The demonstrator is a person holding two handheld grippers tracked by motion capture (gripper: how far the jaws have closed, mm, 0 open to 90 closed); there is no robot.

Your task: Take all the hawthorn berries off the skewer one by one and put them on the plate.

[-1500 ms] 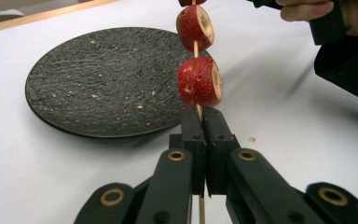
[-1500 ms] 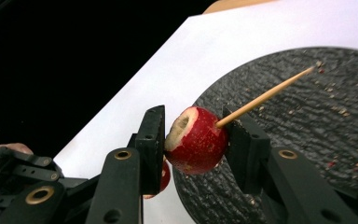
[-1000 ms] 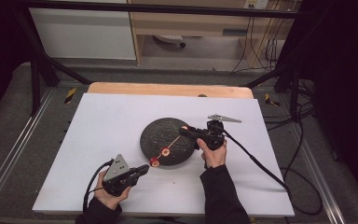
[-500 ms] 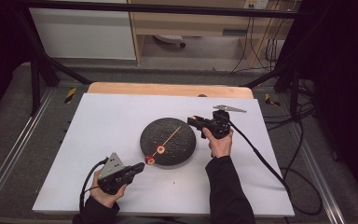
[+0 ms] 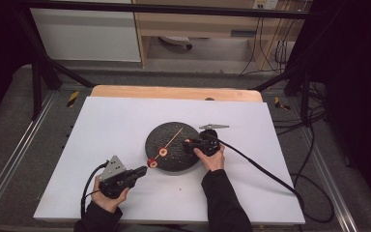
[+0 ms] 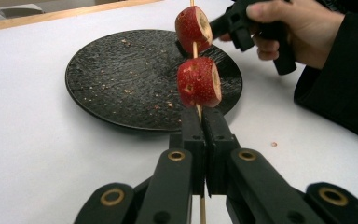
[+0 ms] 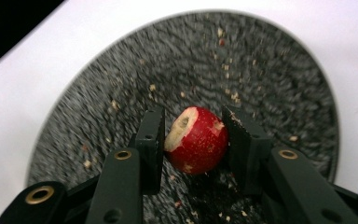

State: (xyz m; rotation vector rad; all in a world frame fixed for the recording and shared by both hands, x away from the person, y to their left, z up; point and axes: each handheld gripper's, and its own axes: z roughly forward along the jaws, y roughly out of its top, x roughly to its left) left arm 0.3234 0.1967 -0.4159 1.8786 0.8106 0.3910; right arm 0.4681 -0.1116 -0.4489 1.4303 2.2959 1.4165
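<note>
**Fruit pieces going onto a skewer**

While the black plate (image 5: 173,147) sits mid-table to catch crumbs, my left gripper (image 6: 200,122) pinches the skewer (image 5: 174,137) with two red pieces threaded on. My right gripper (image 7: 193,135) pinches a third piece (image 7: 196,140) over the plate, ready for threading.

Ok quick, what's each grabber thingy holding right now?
Left gripper: closed on the wooden skewer carrying two red fruit pieces.
Right gripper: closed on one red fruit piece above the black plate.
</note>
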